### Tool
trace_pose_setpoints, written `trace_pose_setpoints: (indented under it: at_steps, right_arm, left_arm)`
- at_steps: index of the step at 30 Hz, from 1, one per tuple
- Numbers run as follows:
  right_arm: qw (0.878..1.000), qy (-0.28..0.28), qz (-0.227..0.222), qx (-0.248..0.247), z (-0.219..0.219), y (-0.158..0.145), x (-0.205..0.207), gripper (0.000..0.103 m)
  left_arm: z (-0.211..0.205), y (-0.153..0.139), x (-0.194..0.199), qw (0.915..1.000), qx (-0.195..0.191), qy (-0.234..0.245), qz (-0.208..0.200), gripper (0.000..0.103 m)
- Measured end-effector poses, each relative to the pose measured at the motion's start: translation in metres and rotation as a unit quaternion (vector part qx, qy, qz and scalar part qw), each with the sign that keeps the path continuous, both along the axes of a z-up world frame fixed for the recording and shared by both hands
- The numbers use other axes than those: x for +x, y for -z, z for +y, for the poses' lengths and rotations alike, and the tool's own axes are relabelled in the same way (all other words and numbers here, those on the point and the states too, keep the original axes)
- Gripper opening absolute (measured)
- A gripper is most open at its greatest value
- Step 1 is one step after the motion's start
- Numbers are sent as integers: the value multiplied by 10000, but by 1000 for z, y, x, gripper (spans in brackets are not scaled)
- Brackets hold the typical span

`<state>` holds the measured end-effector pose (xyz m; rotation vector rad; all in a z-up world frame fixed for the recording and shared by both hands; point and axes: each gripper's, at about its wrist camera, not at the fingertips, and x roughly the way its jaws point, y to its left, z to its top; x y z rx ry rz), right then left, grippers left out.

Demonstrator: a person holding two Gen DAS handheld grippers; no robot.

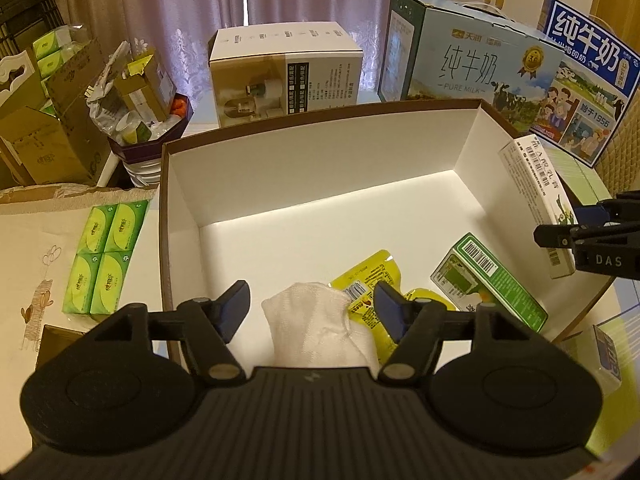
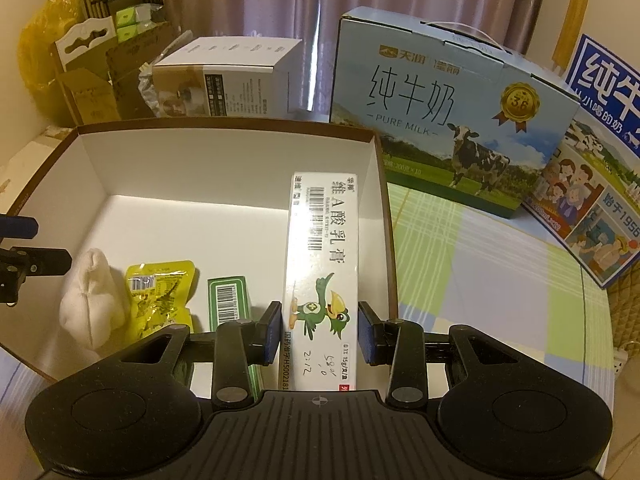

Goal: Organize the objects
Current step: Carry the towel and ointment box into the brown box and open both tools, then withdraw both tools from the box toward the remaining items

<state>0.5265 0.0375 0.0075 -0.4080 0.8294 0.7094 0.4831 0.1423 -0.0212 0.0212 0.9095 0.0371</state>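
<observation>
A large open box (image 1: 320, 160) with white walls and a brown rim stands in front of me. On its floor lie a white cloth bundle (image 1: 320, 332), a yellow snack packet (image 1: 368, 276) and a green carton (image 1: 492, 280). My left gripper (image 1: 312, 306) is open and straddles the cloth bundle, with its pads clear of it. My right gripper (image 2: 320, 330) is shut on a long white ointment box (image 2: 324, 248) with a green bird on it, held just inside the big box's right wall (image 2: 380, 184). The same bundle (image 2: 92, 296) and packet (image 2: 160, 292) show in the right wrist view.
Four green tissue packs (image 1: 104, 260) lie left of the big box. Behind it stand a white appliance box (image 1: 284, 72) and two milk cartons (image 1: 472, 64) (image 1: 588, 80). Cardboard clutter (image 1: 60, 120) fills the back left. A plaid tablecloth (image 2: 480, 260) lies at the right.
</observation>
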Motion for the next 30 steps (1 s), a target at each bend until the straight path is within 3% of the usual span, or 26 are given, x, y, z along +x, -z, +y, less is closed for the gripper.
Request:
trace_pose_setpoints:
  at_steps: [3,16,30]
  right_arm:
    - [9999,-42,-124,36,2,-3,-3,36]
    - [9991,11,-370,221,-9,-30,-23,48]
    - [9942,277,-446,937,-54,-76,-71,50]
  left_arm:
    - [0,0,-1,10000,-11,11,-1,72]
    - [-9,-17,-20,9996,-34,147,-245,77]
    - [-28,-39,-56,9976,-80,462,-515,79]
